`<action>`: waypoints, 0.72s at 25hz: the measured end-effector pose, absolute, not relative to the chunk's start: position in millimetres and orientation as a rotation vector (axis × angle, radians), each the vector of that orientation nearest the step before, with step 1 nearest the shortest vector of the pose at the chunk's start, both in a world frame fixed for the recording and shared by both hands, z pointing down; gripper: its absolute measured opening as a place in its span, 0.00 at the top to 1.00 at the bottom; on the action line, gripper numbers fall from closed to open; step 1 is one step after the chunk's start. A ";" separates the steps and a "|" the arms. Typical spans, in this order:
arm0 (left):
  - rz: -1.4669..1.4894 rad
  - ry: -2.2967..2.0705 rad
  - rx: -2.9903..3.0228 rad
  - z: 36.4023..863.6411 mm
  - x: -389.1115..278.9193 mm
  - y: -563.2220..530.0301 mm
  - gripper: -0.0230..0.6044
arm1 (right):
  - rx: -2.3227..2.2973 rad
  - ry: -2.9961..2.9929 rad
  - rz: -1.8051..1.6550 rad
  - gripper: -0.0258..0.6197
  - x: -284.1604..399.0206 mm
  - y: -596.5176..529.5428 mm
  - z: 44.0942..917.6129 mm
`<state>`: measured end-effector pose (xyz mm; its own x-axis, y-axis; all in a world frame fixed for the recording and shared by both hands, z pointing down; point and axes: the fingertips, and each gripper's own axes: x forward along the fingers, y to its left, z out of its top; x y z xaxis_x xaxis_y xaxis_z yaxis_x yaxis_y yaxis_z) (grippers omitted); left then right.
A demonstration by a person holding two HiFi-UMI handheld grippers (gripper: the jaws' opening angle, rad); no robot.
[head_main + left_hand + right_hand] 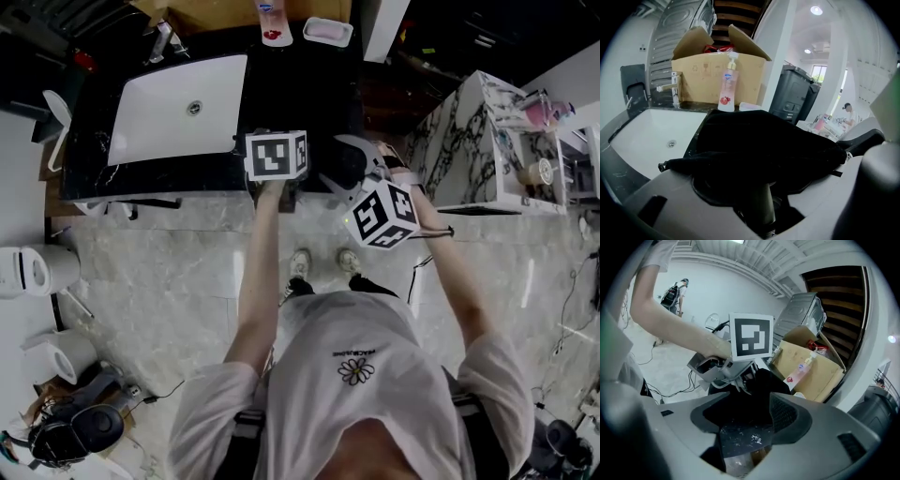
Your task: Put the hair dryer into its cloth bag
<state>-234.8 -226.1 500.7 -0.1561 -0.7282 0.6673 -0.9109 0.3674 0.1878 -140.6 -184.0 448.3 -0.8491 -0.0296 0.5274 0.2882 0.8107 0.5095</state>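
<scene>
Person's white T-shirt with a flower print (356, 370), bare forearms reaching forward over the pale stone floor (169, 281) to the front edge of the black speckled stone desk (94, 122). Both hands are near its front right corner, right of the white rectangular sink (178, 103). Left gripper (739, 378): fingers closed on the soft black cloth bag (759, 140), whose bulk lies crosswise over them, a cord end trailing left. Hair dryer: none seen bare. A dark rounded shaft (761, 206) rising between the left fingers into the cloth is probably its handle, so it is judged to be largely bagged. Right gripper (747, 416): fingers (785, 416) spread wide, pinching nothing. The bag hangs straight ahead of them, near, between them and the left gripper. The left hand bears the load and the right is free to tend the mouth or cord. Room: bare desk beneath and beyond the bag. Back edge: pink pump bottle (726, 86), brown cardboard box (703, 75), chrome tap (672, 89).
</scene>
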 end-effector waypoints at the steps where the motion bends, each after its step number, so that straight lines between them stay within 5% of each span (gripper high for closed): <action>1: 0.340 -1.949 1.421 499.5 -234.4 -225.8 0.55 | -0.171 -2.469 -0.811 0.60 -139.8 -185.9 449.6; 11: 0.285 -1.954 1.392 500.1 -228.8 -223.1 0.55 | -0.005 -2.494 -0.783 0.65 -130.0 -202.0 441.2; 18: 0.238 -1.979 1.389 485.1 -228.4 -221.8 0.55 | 0.242 -2.524 -0.309 0.63 -130.8 -232.9 460.0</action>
